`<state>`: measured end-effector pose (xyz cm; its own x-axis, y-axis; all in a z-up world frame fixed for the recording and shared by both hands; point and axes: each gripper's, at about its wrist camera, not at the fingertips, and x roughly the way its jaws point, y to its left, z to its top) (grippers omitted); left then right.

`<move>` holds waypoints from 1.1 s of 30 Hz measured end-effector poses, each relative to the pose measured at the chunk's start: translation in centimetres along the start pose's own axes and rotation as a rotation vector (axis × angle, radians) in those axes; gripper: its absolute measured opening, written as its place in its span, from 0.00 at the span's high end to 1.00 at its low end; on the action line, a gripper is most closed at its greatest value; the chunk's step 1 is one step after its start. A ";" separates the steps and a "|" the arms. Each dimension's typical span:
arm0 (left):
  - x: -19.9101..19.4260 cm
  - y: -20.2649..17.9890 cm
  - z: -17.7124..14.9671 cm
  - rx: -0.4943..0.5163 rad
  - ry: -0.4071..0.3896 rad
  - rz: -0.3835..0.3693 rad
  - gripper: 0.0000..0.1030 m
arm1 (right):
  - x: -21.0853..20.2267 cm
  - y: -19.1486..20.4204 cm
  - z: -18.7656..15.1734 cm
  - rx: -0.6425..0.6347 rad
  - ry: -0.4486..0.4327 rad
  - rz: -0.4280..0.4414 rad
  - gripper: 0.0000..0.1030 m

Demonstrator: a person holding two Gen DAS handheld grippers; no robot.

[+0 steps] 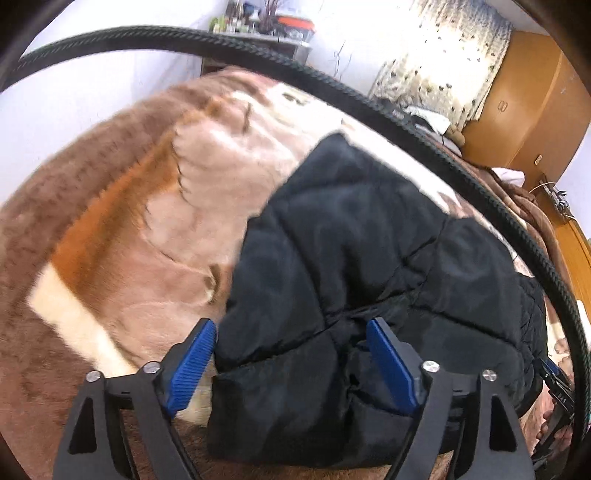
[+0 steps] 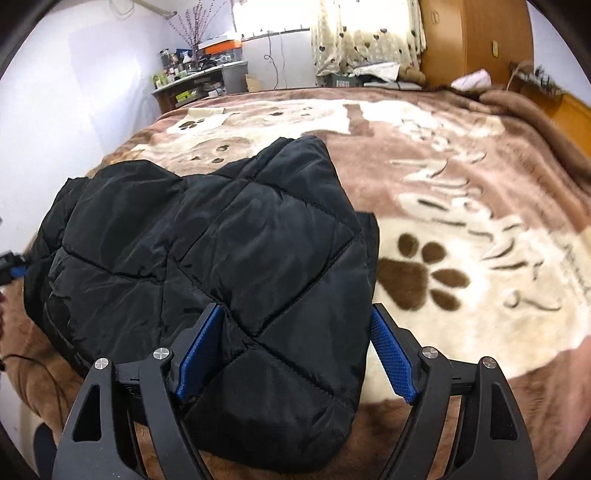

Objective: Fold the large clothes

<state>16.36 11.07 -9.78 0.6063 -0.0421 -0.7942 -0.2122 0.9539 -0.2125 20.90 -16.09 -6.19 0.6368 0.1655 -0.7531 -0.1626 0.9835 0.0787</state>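
— Where the black puffer jacket [image 2: 207, 266] lies on the paw-print blanket [image 2: 461, 206], which way's it run?
— Right wrist view: long axis lower center to upper left.
— Tongs?
— Right gripper [image 2: 295, 350] & left gripper [image 1: 291, 363] both spread wide, pads astride the jacket edge, not pinching.

This is a bedroom in a home. A wide bed [image 2: 443, 258] fills most of both views, covered by a plush brown and cream blanket [image 2: 424, 177] printed with paw marks. Behind it hangs a pale curtain [image 2: 365, 33] dotted with small hearts over a bright window. A wooden wardrobe [image 2: 476, 40] stands in the far right corner. Against the white wall at the far left, a cluttered side surface [image 2: 199, 74] carries bottles, boxes and a vase of bare twigs [image 2: 192, 26].
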 end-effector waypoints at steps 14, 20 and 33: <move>-8.2 -6.0 -5.2 0.075 -0.023 0.004 0.12 | -7.4 4.9 -1.6 -0.024 -0.067 -0.051 0.23; -10.0 -9.3 -9.4 0.104 -0.031 0.036 0.12 | -8.7 6.9 -3.8 0.028 -0.020 -0.037 0.23; -12.7 -12.2 -13.8 0.142 -0.082 0.130 0.12 | -11.9 9.0 -6.8 0.020 -0.015 -0.075 0.23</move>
<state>0.66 -4.09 -4.98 0.6422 0.1032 -0.7596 -0.1862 0.9822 -0.0239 6.78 -9.64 -0.95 0.6578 0.0922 -0.7476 -0.0992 0.9944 0.0353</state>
